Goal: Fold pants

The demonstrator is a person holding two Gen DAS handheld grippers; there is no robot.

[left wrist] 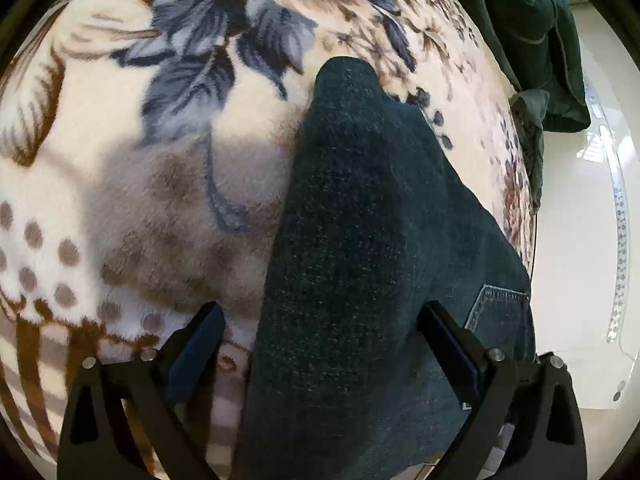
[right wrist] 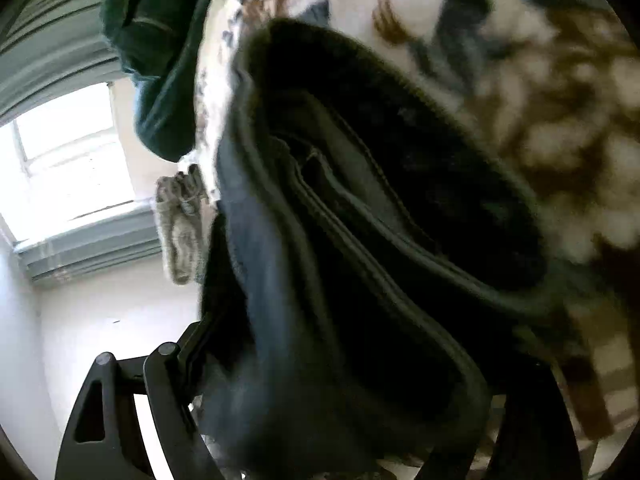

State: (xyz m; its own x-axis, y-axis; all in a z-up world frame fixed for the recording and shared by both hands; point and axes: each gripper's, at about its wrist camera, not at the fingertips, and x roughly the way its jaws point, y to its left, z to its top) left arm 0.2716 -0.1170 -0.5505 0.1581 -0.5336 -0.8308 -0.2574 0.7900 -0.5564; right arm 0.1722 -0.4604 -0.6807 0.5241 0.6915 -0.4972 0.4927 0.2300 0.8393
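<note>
**Entry: dark denim pants, folded, on floral blanket**

Left claw (left wrist: 320,344): jaws spread wide, straddling the pants (left wrist: 360,240); neither pad presses the cloth, nothing gripped.

Right claw (right wrist: 328,360): one finger visible beside the stacked layers of denim, the other hidden; jaws stand wide, and I judge nothing clamped.

Pants: lying on the floral blanket (left wrist: 140,200), a back pocket (left wrist: 500,312) on their outer side, toward the blanket's edge. Heavy, stiff-ish denim, not slippery; layers will hold a crease. Best taken at the thick seamed edge.

Surroundings: green garment (left wrist: 532,40) beyond the pants, well apart. The blanket's edge runs just beside the pocket; floor (left wrist: 572,240) past it. Ample open blanket on the pants' other side.
</note>
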